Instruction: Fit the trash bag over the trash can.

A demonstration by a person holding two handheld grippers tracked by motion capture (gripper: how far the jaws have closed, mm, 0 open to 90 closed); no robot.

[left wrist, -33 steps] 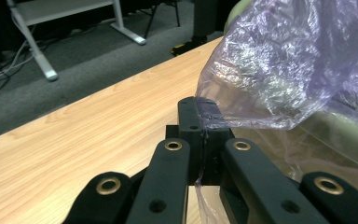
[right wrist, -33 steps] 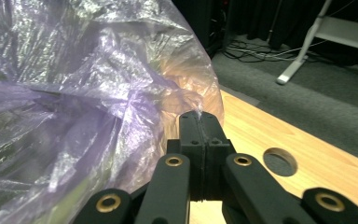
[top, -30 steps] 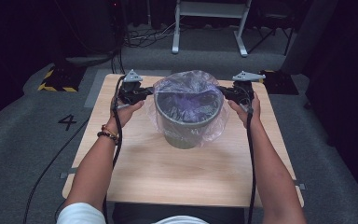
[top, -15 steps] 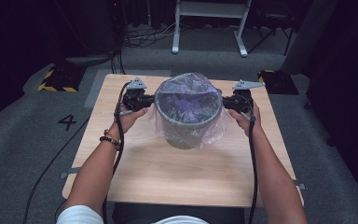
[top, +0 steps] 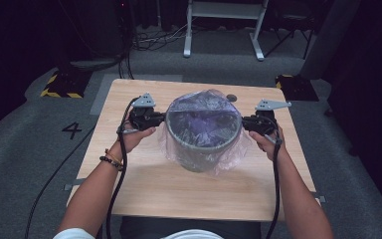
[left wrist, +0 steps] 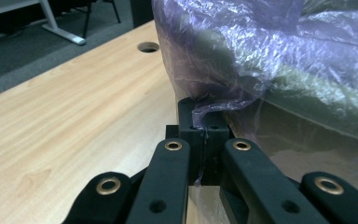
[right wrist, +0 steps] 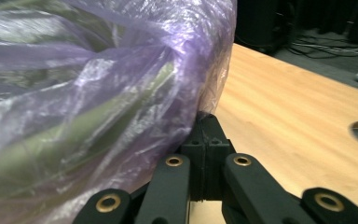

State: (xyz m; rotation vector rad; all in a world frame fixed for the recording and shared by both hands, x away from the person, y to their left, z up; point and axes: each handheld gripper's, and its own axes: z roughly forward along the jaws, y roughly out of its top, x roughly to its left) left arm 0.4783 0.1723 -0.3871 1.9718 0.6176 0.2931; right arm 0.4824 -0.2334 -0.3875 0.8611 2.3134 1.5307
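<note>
a grey bin [top: 201, 149] is seen standing upright near the middle of the wooden surface [top: 144, 194], lined with a thin purple-tinted plastic bag [top: 204, 112] that is draped over its rim and down its sides. the left hand-held gripper [top: 160, 118] is held at the bin's 9 o'clock, against the rim; in the left gripper view its jaws are seen pressed together with a twisted fold of the bag film [left wrist: 214, 109] pinched between them. the right hand-held gripper [top: 246, 122] is held at the bin's 3 o'clock; in the right gripper view its jaws [right wrist: 207, 140] are closed, tips buried in the bag edge, film taken as gripped. a round hole [top: 232, 98] in the surface is noted at about 1 o'clock from the bin. a painted "4" [top: 72, 130] is marked on the grey floor at 9 o'clock of the surface.
</note>
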